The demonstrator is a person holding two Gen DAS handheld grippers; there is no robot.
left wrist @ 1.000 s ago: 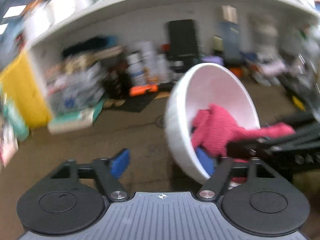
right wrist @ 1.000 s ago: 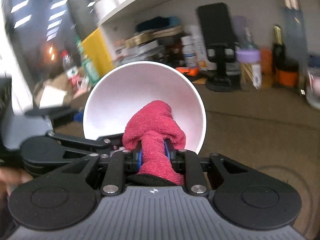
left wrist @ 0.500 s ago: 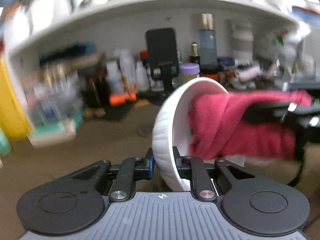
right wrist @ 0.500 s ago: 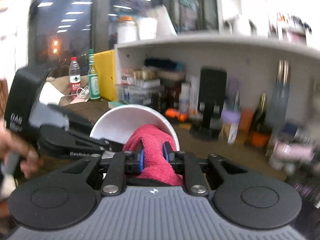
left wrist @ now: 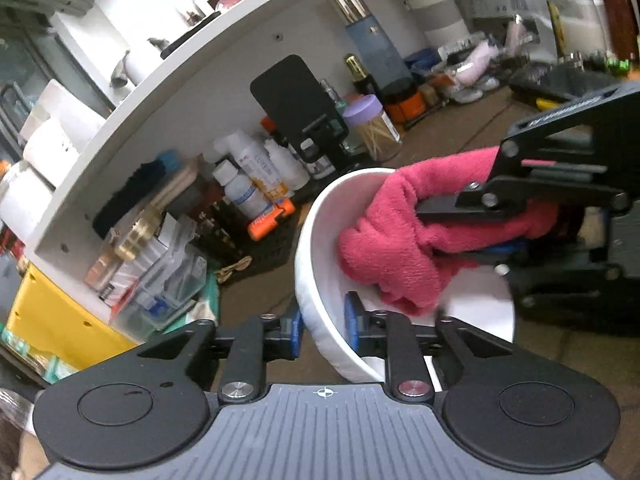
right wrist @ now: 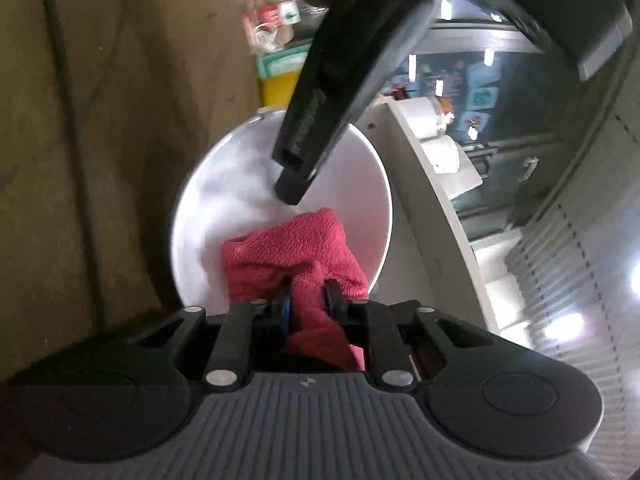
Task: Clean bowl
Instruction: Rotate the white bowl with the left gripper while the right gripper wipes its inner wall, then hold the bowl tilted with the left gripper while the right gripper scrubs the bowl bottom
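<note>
Red terry cloth (right wrist: 292, 248) is pinched between the right gripper (right wrist: 306, 300) jaws, its bunched end pressed against the inner wall of the white bowl (left wrist: 320, 240). Left gripper (left wrist: 322, 326) jaws clamp the bowl's rim, one finger inside and one outside, holding it tipped on its side in the air above the brown tabletop (left wrist: 448, 136). Step looks like mid-wipe. Next: sweep the cloth round the wall, keeping the rim grip firm against the push.

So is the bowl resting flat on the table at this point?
No, the left gripper holds the white bowl by its rim, tipped on its side, while the pink cloth presses inside.
</note>
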